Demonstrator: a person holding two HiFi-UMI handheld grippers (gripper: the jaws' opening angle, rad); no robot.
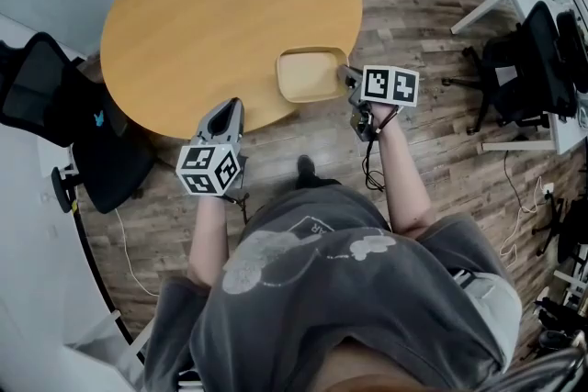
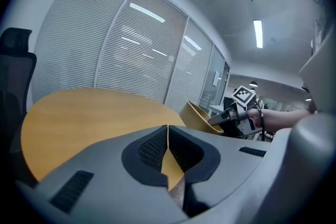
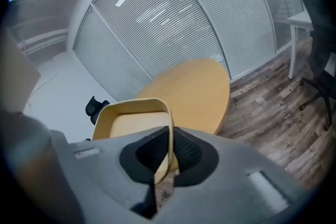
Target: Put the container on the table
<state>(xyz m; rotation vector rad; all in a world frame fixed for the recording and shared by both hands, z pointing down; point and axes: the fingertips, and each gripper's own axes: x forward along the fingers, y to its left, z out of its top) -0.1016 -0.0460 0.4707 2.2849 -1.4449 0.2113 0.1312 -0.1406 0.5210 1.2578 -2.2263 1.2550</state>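
A tan rectangular container (image 1: pixel 311 74) hangs at the near right edge of the round wooden table (image 1: pixel 211 14), partly over it. My right gripper (image 1: pixel 350 80) is shut on the container's right rim (image 3: pixel 169 134); the rim runs between the jaws in the right gripper view. From the left gripper view the container (image 2: pixel 198 117) looks tilted, held above the table (image 2: pixel 79 118). My left gripper (image 1: pixel 225 119) is shut with nothing between its jaws, at the table's near edge, left of the container.
A black office chair (image 1: pixel 64 110) stands at the table's left. More black chairs (image 1: pixel 537 60) and a white desk (image 1: pixel 542 9) are at the right. The floor (image 1: pixel 441 151) is wood plank; a blind-covered glass wall (image 3: pixel 199 23) lies beyond the table.
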